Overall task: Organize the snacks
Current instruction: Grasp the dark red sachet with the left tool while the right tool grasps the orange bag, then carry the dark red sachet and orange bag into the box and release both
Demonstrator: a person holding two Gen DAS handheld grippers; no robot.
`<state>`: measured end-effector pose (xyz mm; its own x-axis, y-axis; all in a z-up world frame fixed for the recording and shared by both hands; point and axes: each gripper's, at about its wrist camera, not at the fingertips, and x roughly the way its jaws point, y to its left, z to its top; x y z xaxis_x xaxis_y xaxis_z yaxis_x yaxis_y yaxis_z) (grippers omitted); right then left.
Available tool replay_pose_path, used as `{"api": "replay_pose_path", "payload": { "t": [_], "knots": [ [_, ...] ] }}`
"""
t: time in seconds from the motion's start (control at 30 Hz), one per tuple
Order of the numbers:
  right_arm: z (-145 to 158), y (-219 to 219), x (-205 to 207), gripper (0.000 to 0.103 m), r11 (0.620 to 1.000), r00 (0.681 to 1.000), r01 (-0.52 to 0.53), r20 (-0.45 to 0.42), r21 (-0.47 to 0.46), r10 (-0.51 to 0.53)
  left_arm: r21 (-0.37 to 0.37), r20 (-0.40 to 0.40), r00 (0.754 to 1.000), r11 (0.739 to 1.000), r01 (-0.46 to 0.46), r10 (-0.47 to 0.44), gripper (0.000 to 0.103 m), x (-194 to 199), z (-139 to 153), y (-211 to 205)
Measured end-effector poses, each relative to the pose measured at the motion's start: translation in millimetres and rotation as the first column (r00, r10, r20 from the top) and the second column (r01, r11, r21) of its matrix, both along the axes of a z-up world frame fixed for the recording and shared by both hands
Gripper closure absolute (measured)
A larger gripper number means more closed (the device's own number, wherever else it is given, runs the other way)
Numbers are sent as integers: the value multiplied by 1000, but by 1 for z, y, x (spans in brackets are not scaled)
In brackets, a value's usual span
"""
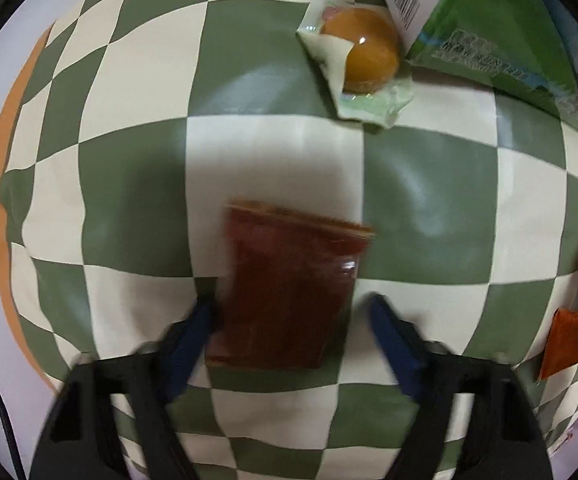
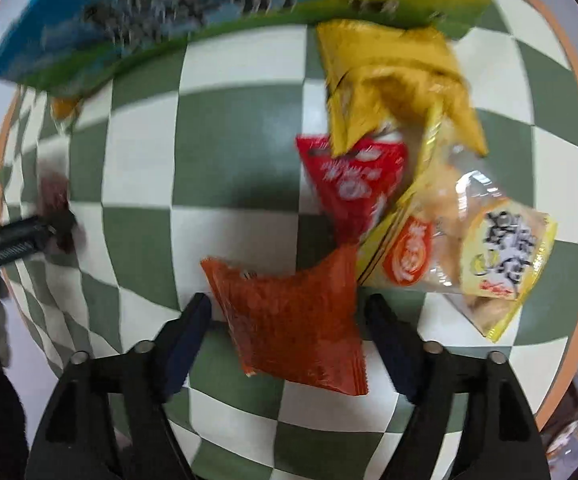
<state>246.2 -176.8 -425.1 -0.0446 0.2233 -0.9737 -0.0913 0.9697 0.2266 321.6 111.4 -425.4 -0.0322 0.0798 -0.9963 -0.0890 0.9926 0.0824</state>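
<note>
In the left wrist view my left gripper (image 1: 291,304) is open, its fingers on either side of a dark red-brown snack packet (image 1: 289,284) that lies on the green-and-cream checkered cloth (image 1: 137,200). An orange jelly cup (image 1: 365,50) sits farther ahead. In the right wrist view my right gripper (image 2: 289,304) is open, straddling an orange snack bag (image 2: 293,320) lying on the cloth. Beyond it lie a red packet (image 2: 353,184), a yellow bag (image 2: 393,80) and a clear bag of crackers (image 2: 469,248).
A large green and blue box (image 2: 169,12) stands at the far side; it also shows in the left wrist view (image 1: 489,28). The left gripper's finger (image 2: 17,240) shows at the right wrist view's left edge. The orange table rim (image 1: 9,128) lies left.
</note>
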Motion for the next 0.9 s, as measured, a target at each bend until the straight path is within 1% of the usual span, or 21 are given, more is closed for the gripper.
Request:
{"api": "replay_pose_path", "payload": {
  "t": [0.07,0.13,0.17,0.23,0.27,0.3,0.37,0.43,0.47,0.5,0.53,0.57,0.6,0.67,0.7,0.73,0.77,0.8,0.83,0.87,0.9],
  "knots": [
    [8,-10,-4,20,998,998,70,5,8,-70,-34,-4,999,999,-41,41,48,-2,2,-3],
    [14,-19,-9,20,988,988,154,-7,22,-154,-96,-9,997,992,-82,81,48,-9,3,-8],
    [17,-23,-12,20,978,979,202,-25,53,-201,-125,-22,994,986,-108,106,48,-15,1,-13],
    [21,-33,-25,20,932,945,326,-85,157,-316,-177,-45,990,974,-139,133,48,-26,-4,-25],
    [19,-40,-31,20,912,929,369,-115,181,-353,-193,-59,988,970,-152,143,48,-33,-8,-32],
    [14,-43,-35,20,879,904,424,-158,217,-397,-199,-69,987,968,-154,143,48,-37,-11,-38],
    [4,-46,-35,20,849,880,471,-198,239,-432,-205,-90,985,965,-163,147,48,-44,-21,-47],
    [-9,-48,-31,20,827,854,513,-236,231,-464,-199,-101,985,967,-161,143,48,-46,-27,-52],
    [-14,-49,-27,22,816,840,535,-241,221,-486,-194,-101,985,968,-159,142,48,-44,-28,-53],
    [-20,-51,-21,27,808,827,554,-246,202,-505,-195,-102,984,967,-161,144,48,-43,-28,-55],
    [-24,-51,-14,37,805,821,561,-249,191,-513,-197,-104,984,967,-163,144,48,-41,-28,-57],
    [-29,-49,-17,41,809,823,559,-243,184,-513,-198,-105,984,966,-163,145,48,-37,-26,-61],
    [-31,-46,-15,43,828,840,533,-229,172,-493,-201,-105,984,966,-165,146,48,-35,-27,-61],
    [-32,-33,-5,47,904,906,406,-187,136,-379,-204,-106,983,964,-170,151,48,-29,-27,-62],
    [-26,-20,2,47,953,953,285,-139,107,-270,-206,-105,982,963,-173,154,48,-28,-27,-62],
    [-19,-4,6,48,985,985,158,-82,64,-153,-208,-104,982,962,-176,157,48,-35,-23,-52],
    [-15,11,7,48,999,998,42,-45,17,-41,-208,-103,982,962,-175,156,48,-41,-21,-49],
    [-11,30,6,47,993,995,-103,-19,-50,102,-207,-102,983,963,-172,154,48,-47,-22,-46],
    [-7,45,3,45,973,979,-204,-8,-105,204,-206,-103,983,964,-167,149,47,-47,-22,-46],
    [-5,52,0,43,961,969,-244,-5,-127,246,-209,-107,984,964,-161,141,46,-45,-20,-48],
    [0,56,-3,35,956,964,-261,3,-130,264,-214,-111,985,964,-157,135,43,-45,-21,-48]
  ]
}}
